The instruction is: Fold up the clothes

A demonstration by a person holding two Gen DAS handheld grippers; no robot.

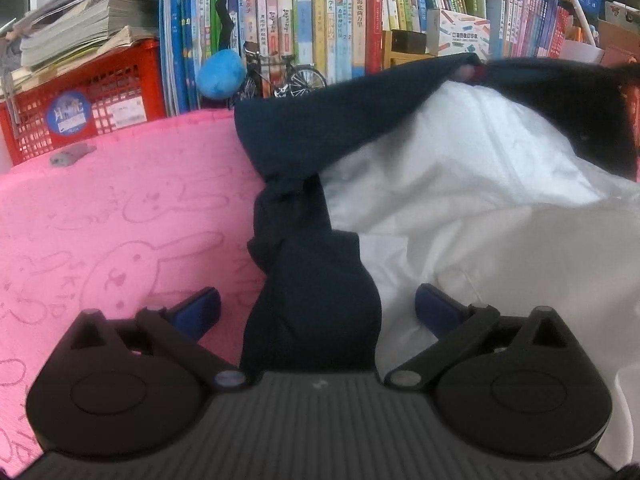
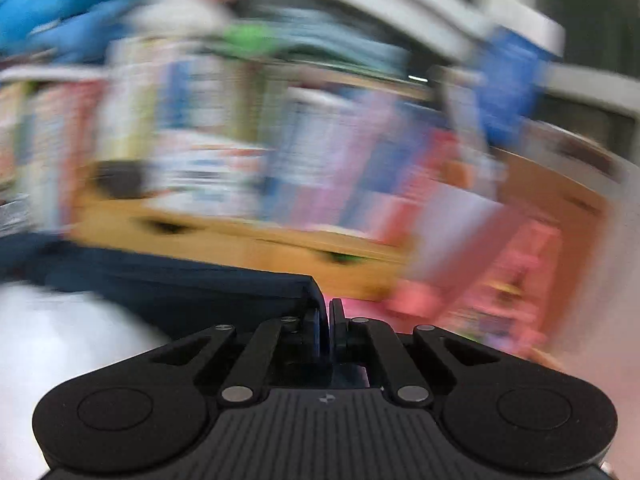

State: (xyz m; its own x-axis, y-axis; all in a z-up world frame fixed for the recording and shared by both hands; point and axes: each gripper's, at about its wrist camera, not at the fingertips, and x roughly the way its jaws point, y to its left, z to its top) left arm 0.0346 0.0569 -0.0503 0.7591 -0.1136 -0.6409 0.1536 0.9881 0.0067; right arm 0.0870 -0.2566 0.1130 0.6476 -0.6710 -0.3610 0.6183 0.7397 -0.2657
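Left wrist view has the left tongs [image 1: 318,308] spread wide, pads clear of the twisted dark navy sleeve [image 1: 312,280] that runs up between them, so nothing is pinched there. The navy cloth continues to the far right, lifted over the white garment [image 1: 480,208], which lies on the right half of the pink mat [image 1: 120,208]. Right wrist view is badly smeared; the right tongs [image 2: 329,320] look closed, probably nipping the navy edge [image 2: 200,288] to carry it across for a fold. Books [image 1: 320,20] line the mat's far edge
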